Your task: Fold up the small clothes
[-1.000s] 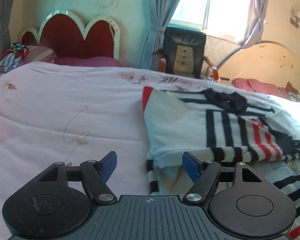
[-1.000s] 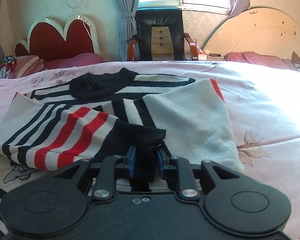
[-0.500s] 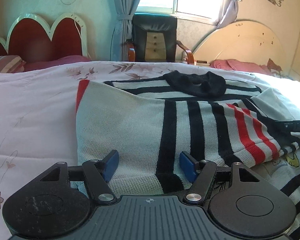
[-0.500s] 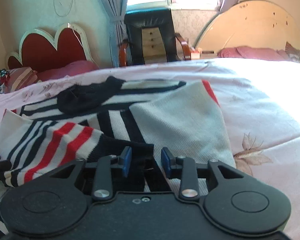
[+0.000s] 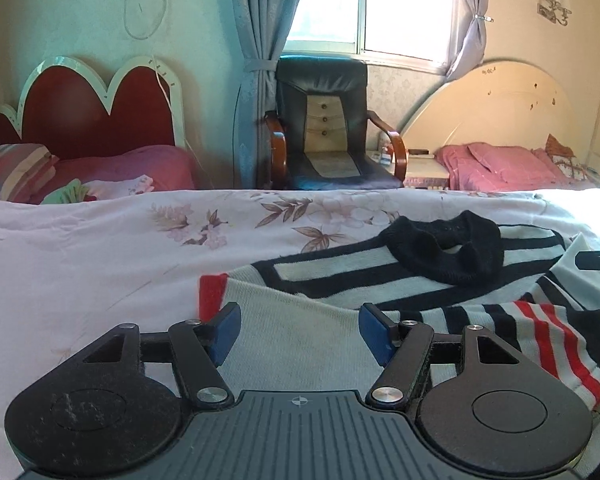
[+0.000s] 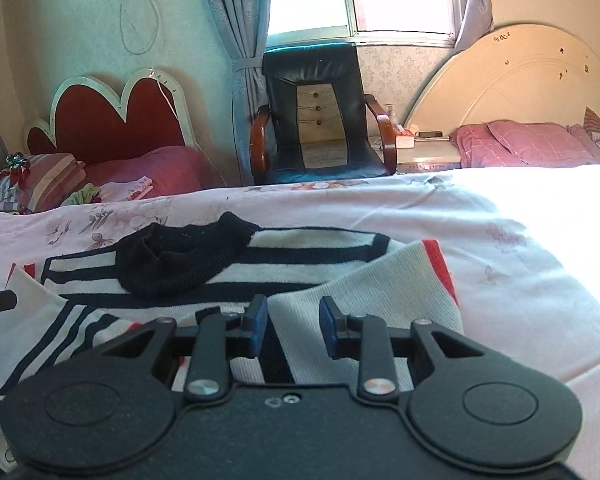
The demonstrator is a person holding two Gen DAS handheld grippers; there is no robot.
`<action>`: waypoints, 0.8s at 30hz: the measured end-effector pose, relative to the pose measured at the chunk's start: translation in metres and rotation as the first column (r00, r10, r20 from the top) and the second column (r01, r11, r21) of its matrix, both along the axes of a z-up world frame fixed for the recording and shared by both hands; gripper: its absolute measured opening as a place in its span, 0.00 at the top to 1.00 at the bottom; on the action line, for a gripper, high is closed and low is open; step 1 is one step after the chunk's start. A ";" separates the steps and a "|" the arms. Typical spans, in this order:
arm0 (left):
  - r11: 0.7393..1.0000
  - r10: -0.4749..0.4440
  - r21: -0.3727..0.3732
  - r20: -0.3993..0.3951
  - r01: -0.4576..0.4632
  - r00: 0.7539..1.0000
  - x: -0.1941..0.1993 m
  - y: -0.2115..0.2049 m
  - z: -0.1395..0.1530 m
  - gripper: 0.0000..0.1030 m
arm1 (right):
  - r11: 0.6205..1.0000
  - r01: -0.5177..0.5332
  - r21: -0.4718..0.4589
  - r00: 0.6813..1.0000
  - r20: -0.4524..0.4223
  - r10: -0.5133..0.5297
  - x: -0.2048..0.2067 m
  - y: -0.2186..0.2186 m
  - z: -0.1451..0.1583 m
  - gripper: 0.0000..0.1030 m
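A small knitted sweater (image 5: 324,344) in white with black and red stripes lies on the pink floral bedspread (image 5: 100,264), both sleeves folded in over the body, its black collar (image 5: 448,252) at the far end. It also shows in the right wrist view (image 6: 372,292), with the collar (image 6: 180,256) at the left. My left gripper (image 5: 300,330) is open and empty, low over the folded left sleeve. My right gripper (image 6: 292,328) is open and empty, over the folded right sleeve. The right gripper's tip (image 5: 598,260) shows at the left view's right edge.
A black armchair (image 5: 324,128) stands beyond the bed under the window. A red heart-shaped headboard (image 5: 84,112) with pillows is at the far left, a cream headboard (image 5: 496,108) with pink pillows at the far right. A nightstand (image 6: 424,152) sits between chair and right bed.
My right gripper has opened and let go of the sleeve cuff it was holding. My left gripper has moved right and forward over the sweater's left sleeve, still open.
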State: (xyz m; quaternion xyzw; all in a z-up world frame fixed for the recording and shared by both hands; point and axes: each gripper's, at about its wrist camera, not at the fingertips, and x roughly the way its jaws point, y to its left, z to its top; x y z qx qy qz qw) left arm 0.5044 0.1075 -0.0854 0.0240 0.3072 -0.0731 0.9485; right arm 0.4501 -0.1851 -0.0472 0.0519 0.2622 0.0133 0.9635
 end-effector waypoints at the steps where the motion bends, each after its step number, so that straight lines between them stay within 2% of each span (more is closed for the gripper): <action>1: 1.000 -0.001 0.001 -0.007 0.001 1.000 0.007 0.001 -0.002 0.36 | 1.000 -0.017 -0.006 1.000 -0.005 0.017 0.006 0.003 0.001 0.72; 6: 1.000 -0.003 0.012 -0.125 0.005 0.992 0.037 0.004 -0.024 0.36 | 0.991 -0.132 -0.038 0.990 -0.053 0.130 0.029 0.033 -0.005 0.72; 12: 1.000 -0.001 0.007 -0.104 0.002 0.995 0.030 0.004 -0.032 0.36 | 0.962 -0.272 0.018 0.961 -0.056 0.272 0.027 0.069 -0.015 0.69; 16: 1.000 0.002 0.015 -0.082 0.000 0.997 0.022 0.003 -0.035 0.36 | 0.944 -0.331 0.000 0.940 -0.086 0.330 0.031 0.085 -0.021 0.66; 18: 1.000 0.007 0.009 -0.068 -0.007 0.998 0.020 0.005 -0.036 0.36 | 0.937 -0.346 -0.055 0.936 -0.097 0.340 0.033 0.093 -0.024 0.70; 19: 1.000 0.009 0.009 -0.064 -0.008 0.998 0.019 0.005 -0.037 0.36 | 0.931 -0.356 -0.081 0.933 -0.093 0.348 0.031 0.095 -0.026 0.77; 20: 1.000 0.010 0.009 -0.063 -0.009 0.998 0.019 0.005 -0.037 0.36 | 0.926 -0.359 -0.115 0.932 -0.088 0.351 0.030 0.097 -0.028 0.81; 21: 1.000 0.010 0.011 -0.063 -0.009 0.998 0.018 0.005 -0.037 0.36 | 0.925 -0.354 -0.136 0.935 -0.081 0.345 0.029 0.098 -0.029 0.81; 24: 1.000 0.006 0.014 -0.062 -0.005 0.998 0.017 0.006 -0.037 0.36 | 0.934 -0.337 -0.118 0.941 -0.074 0.330 0.029 0.094 -0.032 0.82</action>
